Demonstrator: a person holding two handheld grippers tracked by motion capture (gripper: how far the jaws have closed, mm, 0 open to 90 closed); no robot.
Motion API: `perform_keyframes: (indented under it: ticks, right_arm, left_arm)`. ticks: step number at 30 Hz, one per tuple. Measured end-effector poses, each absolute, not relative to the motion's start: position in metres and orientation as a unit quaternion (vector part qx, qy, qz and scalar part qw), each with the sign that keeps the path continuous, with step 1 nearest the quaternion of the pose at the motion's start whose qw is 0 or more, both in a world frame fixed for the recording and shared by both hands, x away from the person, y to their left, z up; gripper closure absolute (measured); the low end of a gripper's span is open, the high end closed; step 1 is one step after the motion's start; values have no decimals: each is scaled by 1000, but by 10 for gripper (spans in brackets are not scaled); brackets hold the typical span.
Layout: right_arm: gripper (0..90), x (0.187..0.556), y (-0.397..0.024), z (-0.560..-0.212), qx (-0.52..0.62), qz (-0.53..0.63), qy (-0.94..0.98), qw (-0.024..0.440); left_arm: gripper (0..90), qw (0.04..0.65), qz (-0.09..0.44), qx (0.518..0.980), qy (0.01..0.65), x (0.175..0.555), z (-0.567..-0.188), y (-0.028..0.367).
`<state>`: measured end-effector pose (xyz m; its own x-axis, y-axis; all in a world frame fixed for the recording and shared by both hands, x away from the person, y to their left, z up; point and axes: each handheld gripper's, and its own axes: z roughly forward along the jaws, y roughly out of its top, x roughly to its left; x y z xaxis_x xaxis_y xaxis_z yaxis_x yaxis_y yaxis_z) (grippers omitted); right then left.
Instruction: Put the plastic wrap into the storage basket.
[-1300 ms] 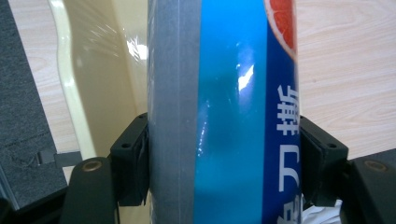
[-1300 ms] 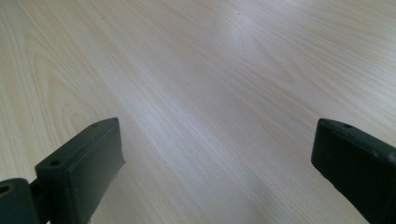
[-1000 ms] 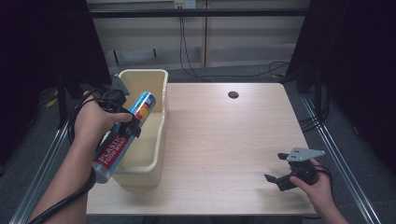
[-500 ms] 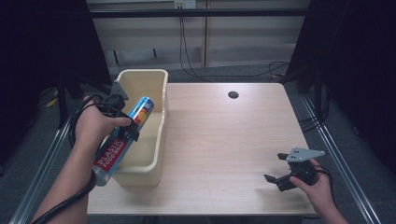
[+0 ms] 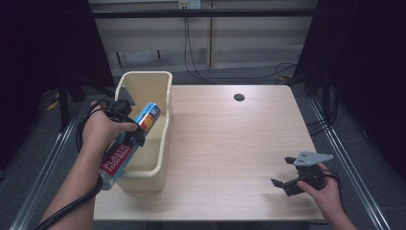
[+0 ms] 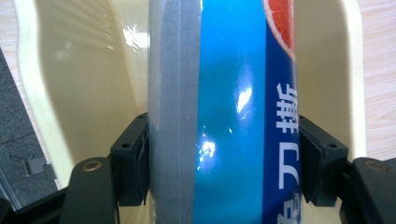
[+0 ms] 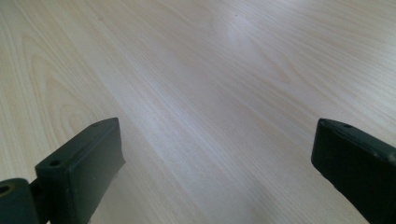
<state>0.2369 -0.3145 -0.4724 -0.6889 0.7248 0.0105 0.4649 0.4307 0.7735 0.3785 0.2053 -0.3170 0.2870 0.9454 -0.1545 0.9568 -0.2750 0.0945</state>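
Left claw: black two-jaw tool, closed across the middle of a long tube. In the left gripper view its matt black pads press on both flanks of the tube.

Tube: slim cylinder with a glossy printed wrapper in blue, a grey band along one side, white lettering and a red panel reading "PLASTIC FOOD WRAP". It is held tilted, its upper end over the bin's interior, its lower end past the bin's near-left corner.

Bin: cream plastic, rectangular with rounded corners and a rolled rim; smooth, slightly shiny walls. It stands on the left edge of the tabletop.

Tabletop: pale wood-grain laminate, flat and matt, with a small dark round hole near the far edge.

Right claw: black, topped by a grey three-cornered plate, resting low over the near-right part of the tabletop, well apart from the bin. Its jaws stand wide apart with bare wood grain between them; it holds nothing.
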Motion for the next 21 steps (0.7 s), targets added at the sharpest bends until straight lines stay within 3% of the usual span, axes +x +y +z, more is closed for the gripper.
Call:
perform_keyframes:
  ticks: [21]
  right_arm:
    - [24, 237, -313, -473, 356, 393, 832, 164]
  left_arm:
    - [322, 71, -46, 796, 600, 386, -332, 203]
